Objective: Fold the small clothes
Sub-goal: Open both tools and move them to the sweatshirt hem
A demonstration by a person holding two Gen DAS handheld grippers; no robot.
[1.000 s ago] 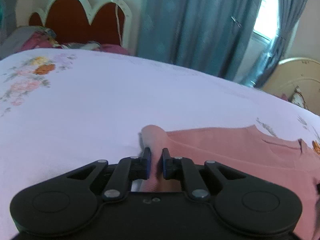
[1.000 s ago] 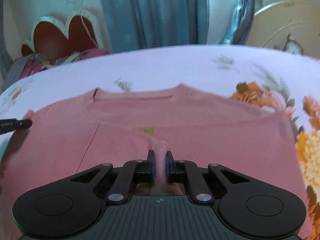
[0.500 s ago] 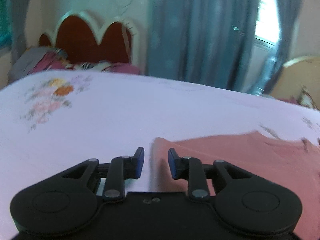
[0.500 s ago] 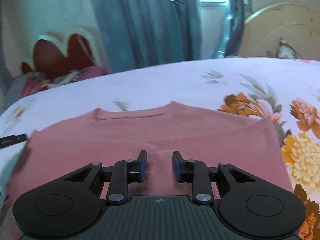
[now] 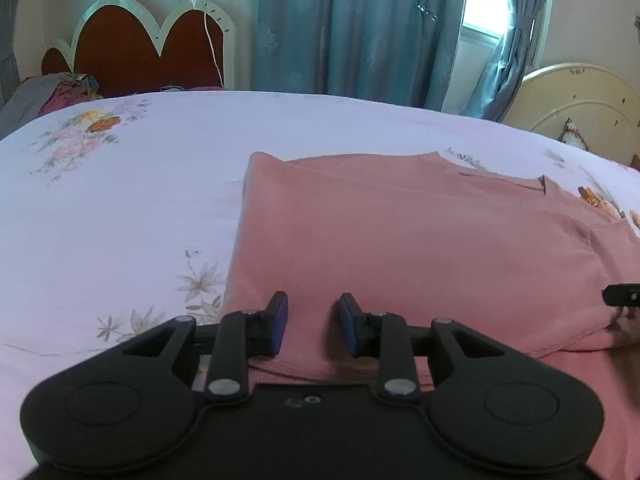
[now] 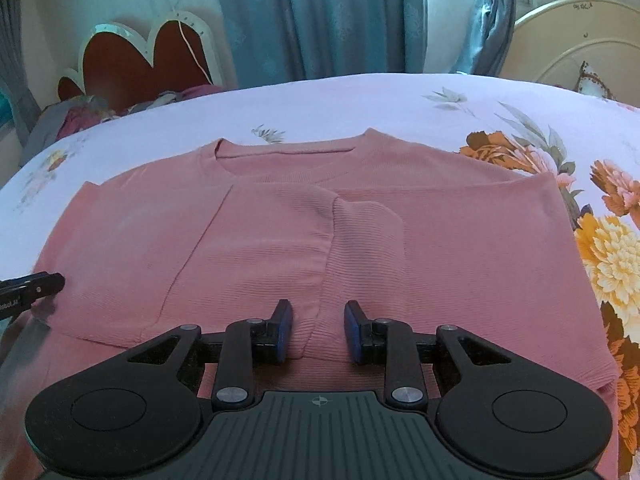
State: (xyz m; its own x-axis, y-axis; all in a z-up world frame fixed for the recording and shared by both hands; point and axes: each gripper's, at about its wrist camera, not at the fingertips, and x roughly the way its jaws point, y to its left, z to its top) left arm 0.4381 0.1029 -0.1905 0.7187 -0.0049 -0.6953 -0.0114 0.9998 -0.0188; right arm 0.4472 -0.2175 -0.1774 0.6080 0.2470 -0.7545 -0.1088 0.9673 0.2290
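Pink ribbed knit sweater (image 6: 360, 220) lies flat on the floral-printed white bed sheet (image 5: 120, 208), sleeve folded across its front. The left gripper (image 5: 313, 326) and right gripper (image 6: 317, 330) have just been opening; both jaws stand apart, fabric beneath each gap, unpinched.

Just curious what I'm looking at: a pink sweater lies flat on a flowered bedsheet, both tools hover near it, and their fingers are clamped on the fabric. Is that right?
Not quite. The pink sweater does lie flat on the flowered bedsheet, but neither tool grips it. The right gripper and left gripper have just been opening; both wrist views show a gap between fingers and fabric.
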